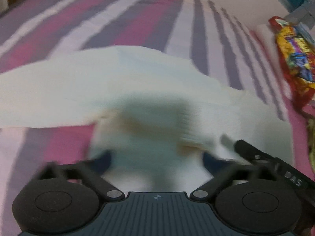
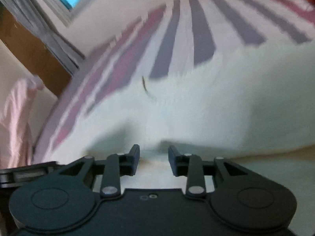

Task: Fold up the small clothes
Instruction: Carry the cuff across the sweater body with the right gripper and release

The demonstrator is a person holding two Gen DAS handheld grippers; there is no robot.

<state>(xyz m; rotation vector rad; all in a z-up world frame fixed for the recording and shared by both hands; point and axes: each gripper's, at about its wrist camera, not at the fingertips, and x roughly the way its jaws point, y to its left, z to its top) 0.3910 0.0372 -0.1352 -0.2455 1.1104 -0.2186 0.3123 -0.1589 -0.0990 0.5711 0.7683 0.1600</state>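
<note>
While both views are smeared by blur, we list: one white garment (image 1: 126, 82), spread on the striped bedsheet (image 1: 137, 19), its outline partly doubled over, though we cannot count folds. Left gripper (image 1: 155, 161) stands over the cloth, jaws parted, white fabric between them; whether the pads press it we cannot tell. Right gripper (image 2: 154, 158) hangs jaws apart above the same garment, nothing pinched. A colourful packet (image 1: 293, 59) lies well aside. We judge folding partway done, with squaring-up left.
</note>
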